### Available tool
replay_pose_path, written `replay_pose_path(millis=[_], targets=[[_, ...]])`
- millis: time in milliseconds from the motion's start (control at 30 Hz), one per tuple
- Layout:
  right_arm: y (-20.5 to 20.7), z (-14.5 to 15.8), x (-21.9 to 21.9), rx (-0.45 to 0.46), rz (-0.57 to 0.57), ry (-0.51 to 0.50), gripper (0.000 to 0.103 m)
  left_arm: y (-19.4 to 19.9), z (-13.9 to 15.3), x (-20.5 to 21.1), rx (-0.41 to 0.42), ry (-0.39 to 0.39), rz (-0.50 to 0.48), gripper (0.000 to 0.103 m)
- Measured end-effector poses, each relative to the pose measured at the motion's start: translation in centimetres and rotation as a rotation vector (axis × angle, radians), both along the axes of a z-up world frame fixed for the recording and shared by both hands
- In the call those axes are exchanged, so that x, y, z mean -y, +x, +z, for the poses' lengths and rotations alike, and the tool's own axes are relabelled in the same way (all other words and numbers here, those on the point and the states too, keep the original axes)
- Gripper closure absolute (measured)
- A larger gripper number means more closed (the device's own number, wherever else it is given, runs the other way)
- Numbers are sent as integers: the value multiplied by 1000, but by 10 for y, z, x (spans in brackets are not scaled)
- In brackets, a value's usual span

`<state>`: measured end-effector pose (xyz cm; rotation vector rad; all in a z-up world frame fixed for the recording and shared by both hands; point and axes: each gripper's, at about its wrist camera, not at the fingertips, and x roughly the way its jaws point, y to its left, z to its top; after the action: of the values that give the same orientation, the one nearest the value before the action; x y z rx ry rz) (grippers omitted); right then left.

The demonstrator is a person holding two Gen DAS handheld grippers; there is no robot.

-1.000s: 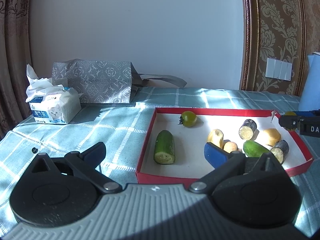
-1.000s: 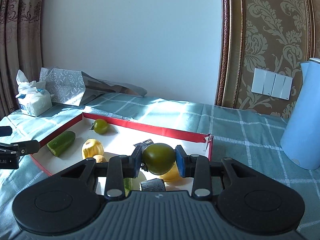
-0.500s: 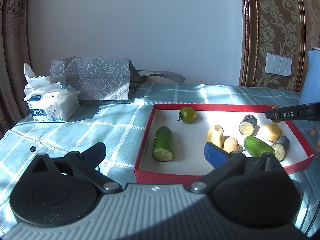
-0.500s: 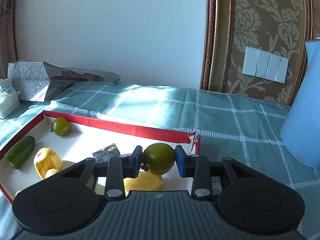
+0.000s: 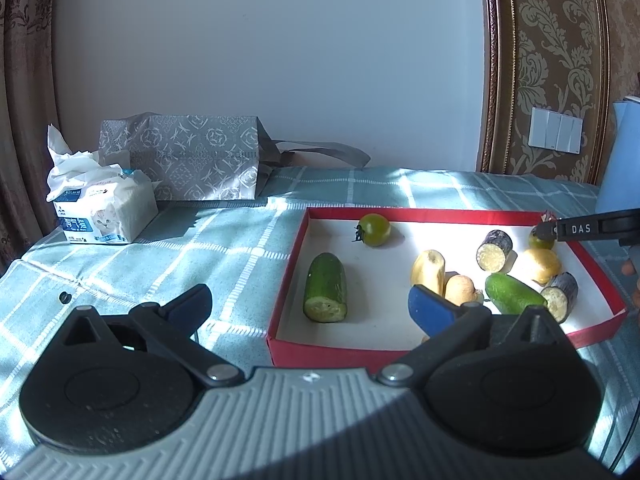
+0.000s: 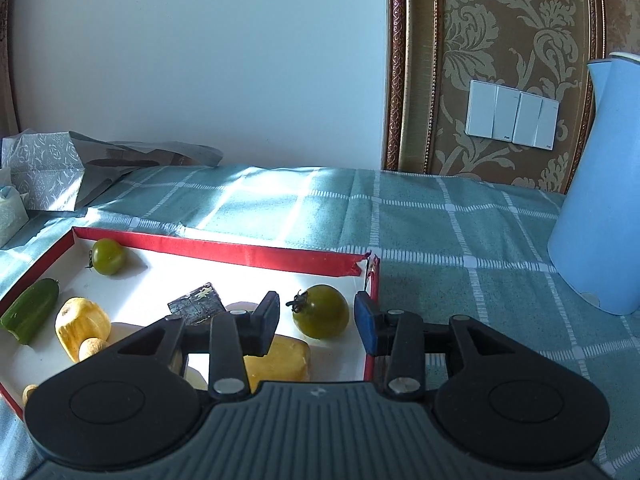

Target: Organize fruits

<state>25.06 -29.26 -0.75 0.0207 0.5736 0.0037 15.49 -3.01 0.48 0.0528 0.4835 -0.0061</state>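
A red-rimmed white tray [image 6: 240, 249] holds cut produce. A green tomato [image 6: 320, 312] rests on the tray floor in its far right corner, between the jaws of my right gripper [image 6: 316, 320]. The jaws are opening and a gap shows on each side of the tomato. In the left wrist view the same tomato [image 5: 541, 238] sits just past the right gripper's finger [image 5: 580, 229]. A second green tomato [image 5: 374, 230] lies at the tray's back. My left gripper [image 5: 308, 300] stands wide open and holds nothing, before the tray's [image 5: 400, 213] near left corner, close to a cucumber piece [image 5: 325, 287].
The tray also holds yellow chunks [image 5: 429, 268], aubergine pieces [image 5: 494, 250] and another cucumber piece [image 5: 514, 300]. A tissue pack [image 5: 104, 216] and a grey patterned bag [image 5: 180, 160] stand at the back left. A blue jug [image 6: 600, 208] stands right of the tray on the checked cloth.
My right gripper carried the green tomato toward the tray's far right corner and lowered it. Its pads have now parted from the tomato. The left gripper has stayed still.
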Motion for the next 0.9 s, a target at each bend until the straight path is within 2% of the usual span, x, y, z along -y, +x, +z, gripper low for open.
replay_pose_path(millis=[267,400,500,733,900], targets=[[-42,43,-11,111,30,-28,61,0,1,-2,-2,-12,2,0],[-88,68,-20,197,54,-40,46,-1,2,-2,-3,-19,-2,0],[-126,78,-29,249,74,-51,45,-2,2,-1,-1,-19,-6,0],[-196,68,-45,275,93,-19,44,-3,2,0,-5,-12,-2,0],[-229,41,-60,247,73,-45,42,-3,1,0,-6,-12,4,0]])
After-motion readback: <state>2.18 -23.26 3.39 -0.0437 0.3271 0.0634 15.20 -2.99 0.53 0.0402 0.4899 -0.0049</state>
